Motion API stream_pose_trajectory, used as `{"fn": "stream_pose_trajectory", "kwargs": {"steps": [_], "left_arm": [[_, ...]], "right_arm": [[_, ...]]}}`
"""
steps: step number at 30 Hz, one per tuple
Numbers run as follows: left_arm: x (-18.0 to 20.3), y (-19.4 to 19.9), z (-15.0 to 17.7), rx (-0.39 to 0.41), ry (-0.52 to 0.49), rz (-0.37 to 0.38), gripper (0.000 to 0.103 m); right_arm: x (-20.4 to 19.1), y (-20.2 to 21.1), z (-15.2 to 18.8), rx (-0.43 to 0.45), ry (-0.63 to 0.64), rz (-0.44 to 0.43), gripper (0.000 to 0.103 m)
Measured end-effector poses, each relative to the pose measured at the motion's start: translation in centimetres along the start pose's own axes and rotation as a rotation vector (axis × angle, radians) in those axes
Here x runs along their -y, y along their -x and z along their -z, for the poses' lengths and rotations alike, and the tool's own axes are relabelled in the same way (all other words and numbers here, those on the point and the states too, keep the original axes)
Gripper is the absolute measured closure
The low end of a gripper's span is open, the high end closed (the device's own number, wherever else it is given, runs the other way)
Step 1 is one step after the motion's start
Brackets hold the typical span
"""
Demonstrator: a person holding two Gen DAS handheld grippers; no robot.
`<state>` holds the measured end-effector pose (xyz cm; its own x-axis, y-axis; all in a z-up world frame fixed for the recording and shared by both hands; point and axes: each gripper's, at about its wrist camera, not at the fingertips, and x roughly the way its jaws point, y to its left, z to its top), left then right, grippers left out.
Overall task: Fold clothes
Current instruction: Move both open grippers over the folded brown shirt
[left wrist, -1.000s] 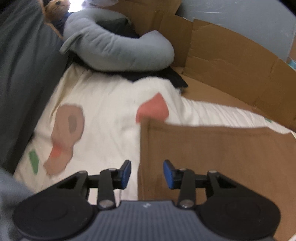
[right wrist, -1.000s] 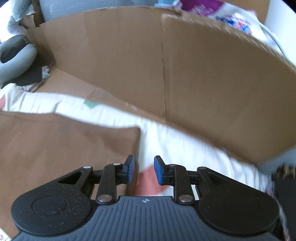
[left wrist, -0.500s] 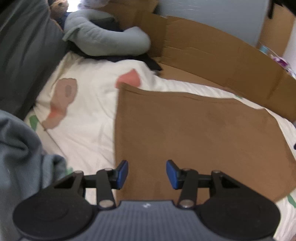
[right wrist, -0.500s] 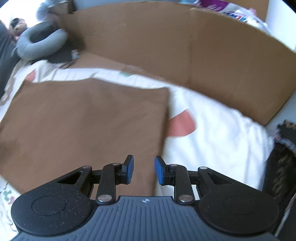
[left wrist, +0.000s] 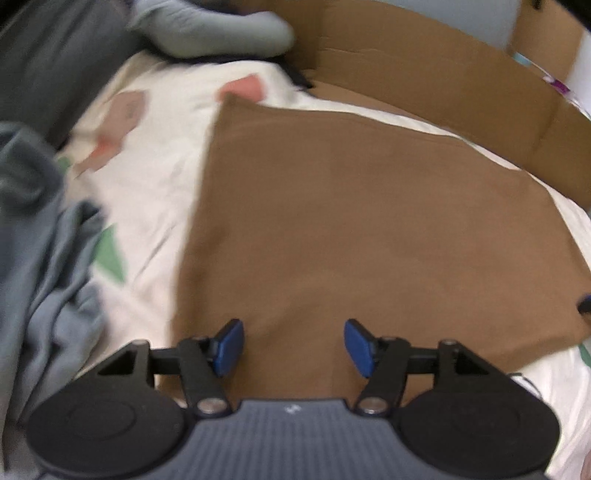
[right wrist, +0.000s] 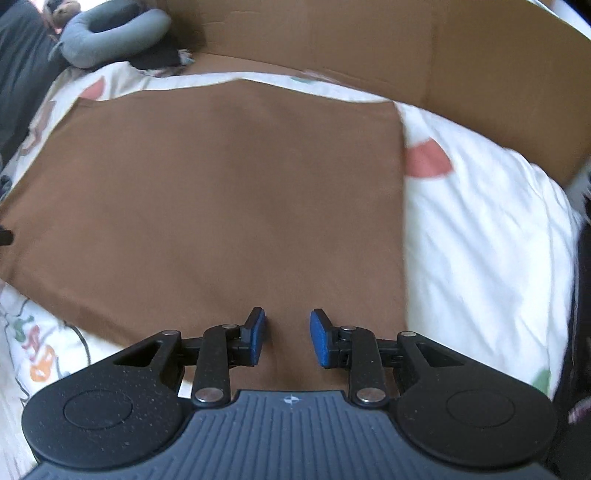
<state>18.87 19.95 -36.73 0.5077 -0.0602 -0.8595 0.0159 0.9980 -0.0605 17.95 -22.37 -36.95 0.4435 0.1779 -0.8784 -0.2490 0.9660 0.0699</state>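
A brown cloth [left wrist: 369, 221] lies flat in a rectangle on a white patterned bedsheet [left wrist: 147, 192]; it also fills the right wrist view [right wrist: 221, 206]. My left gripper [left wrist: 293, 347] is open and empty, held above the cloth's near edge towards its left side. My right gripper [right wrist: 287, 339] is open and empty, above the near edge towards the cloth's right side. Neither gripper touches the cloth.
A crumpled grey-blue garment [left wrist: 44, 258] lies at the left. A grey curved pillow [right wrist: 110, 33] and dark fabric [right wrist: 159, 59] sit at the far left corner. Cardboard walls [right wrist: 406, 55] stand along the far side of the bed. The sheet [right wrist: 480, 221] extends to the right.
Both grippers have pulled back from the far side to the near edge of the brown cloth, so the whole cloth shows. The left jaws have opened wider.
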Motion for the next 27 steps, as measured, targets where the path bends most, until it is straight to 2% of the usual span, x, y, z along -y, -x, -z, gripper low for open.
{"fn": "stream_pose_trajectory", "kwargs": {"steps": [6, 10, 14, 19, 27], "left_arm": [[-2.5, 0.8, 2.0, -0.034, 0.047, -0.067, 0.045], [-4.0, 1.2, 2.8, -0.051, 0.086, -0.166, 0.045], [-5.0, 2.4, 3.2, -0.025, 0.141, -0.165, 0.045], [-3.3, 4.2, 2.7, 0.056, 0.102, -0.108, 0.045], [2.9, 2.5, 1.9, 0.073, -0.082, 0.067, 0.047]], "right_arm": [[2.1, 1.4, 2.8, -0.025, -0.017, 0.051, 0.065], [2.9, 2.6, 3.3, -0.026, -0.06, 0.084, 0.064], [2.8, 3.8, 2.9, 0.005, -0.089, 0.08, 0.064], [0.4, 4.1, 1.2, 0.058, -0.051, 0.015, 0.064], [-4.7, 1.1, -0.7, 0.046, 0.041, -0.062, 0.064]]}}
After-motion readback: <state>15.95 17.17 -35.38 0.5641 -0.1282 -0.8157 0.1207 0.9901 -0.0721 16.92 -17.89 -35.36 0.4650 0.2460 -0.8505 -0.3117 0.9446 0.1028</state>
